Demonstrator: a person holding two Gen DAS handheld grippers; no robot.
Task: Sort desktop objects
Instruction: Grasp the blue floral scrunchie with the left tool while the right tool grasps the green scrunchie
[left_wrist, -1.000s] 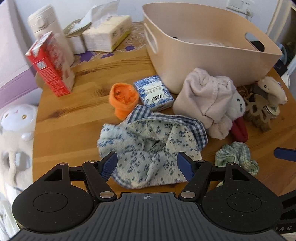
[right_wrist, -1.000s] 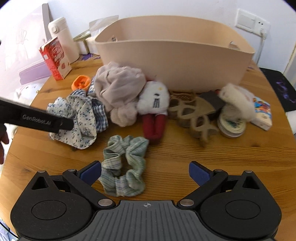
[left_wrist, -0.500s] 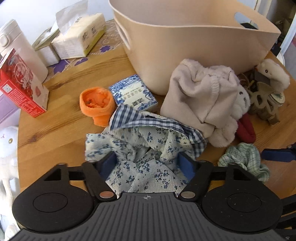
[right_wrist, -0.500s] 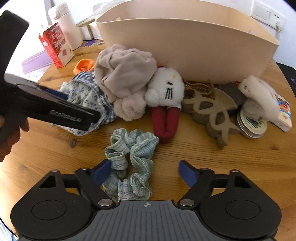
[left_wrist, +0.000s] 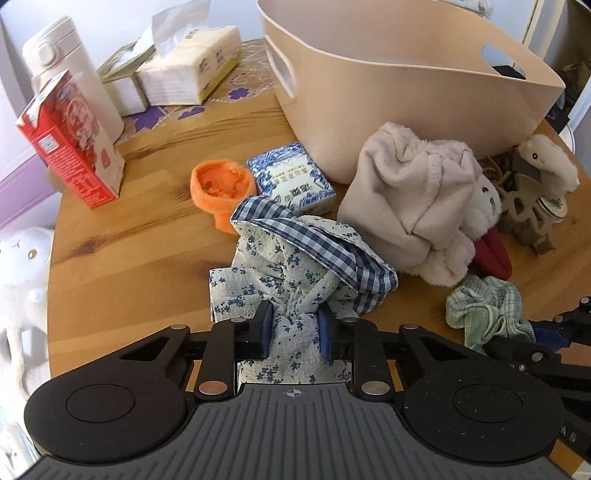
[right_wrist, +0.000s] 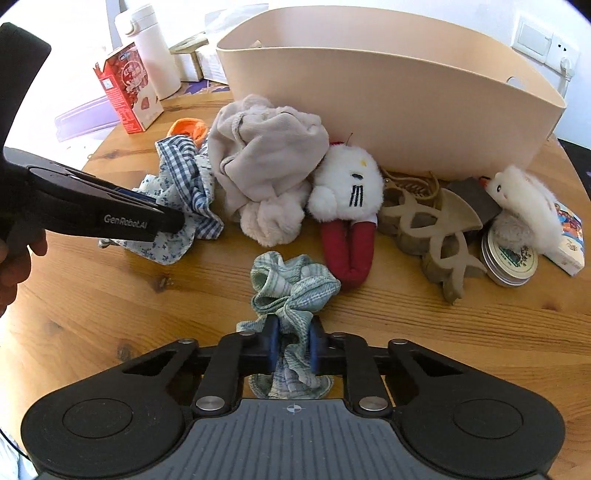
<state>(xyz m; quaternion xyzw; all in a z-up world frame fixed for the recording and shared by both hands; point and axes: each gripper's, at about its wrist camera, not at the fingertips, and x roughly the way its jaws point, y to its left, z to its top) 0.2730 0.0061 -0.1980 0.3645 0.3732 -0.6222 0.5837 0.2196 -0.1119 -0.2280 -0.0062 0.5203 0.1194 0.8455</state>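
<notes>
My left gripper (left_wrist: 294, 332) is shut on the blue floral and checked cloth (left_wrist: 295, 266), which lies bunched on the wooden table (left_wrist: 129, 240); the gripper also shows in the right wrist view (right_wrist: 162, 221). My right gripper (right_wrist: 292, 349) is shut on the green checked scrunchie (right_wrist: 293, 286), which also shows in the left wrist view (left_wrist: 484, 306). The beige basket (left_wrist: 406, 85) stands at the back. A beige plush garment (left_wrist: 410, 206) lies in front of it.
An orange sock (left_wrist: 221, 184), a blue-white box (left_wrist: 291, 181), a red carton (left_wrist: 70, 140), a white flask (left_wrist: 66, 62) and tissues (left_wrist: 192, 70) sit left. A white plush with red legs (right_wrist: 347, 199), hair claws (right_wrist: 432, 229), a tin (right_wrist: 509, 258) and a fluffy clip (right_wrist: 524, 206) lie right.
Both grippers have moved forward and closed: the left on the floral cloth, the right on the green scrunchie. Both were open a second ago.
</notes>
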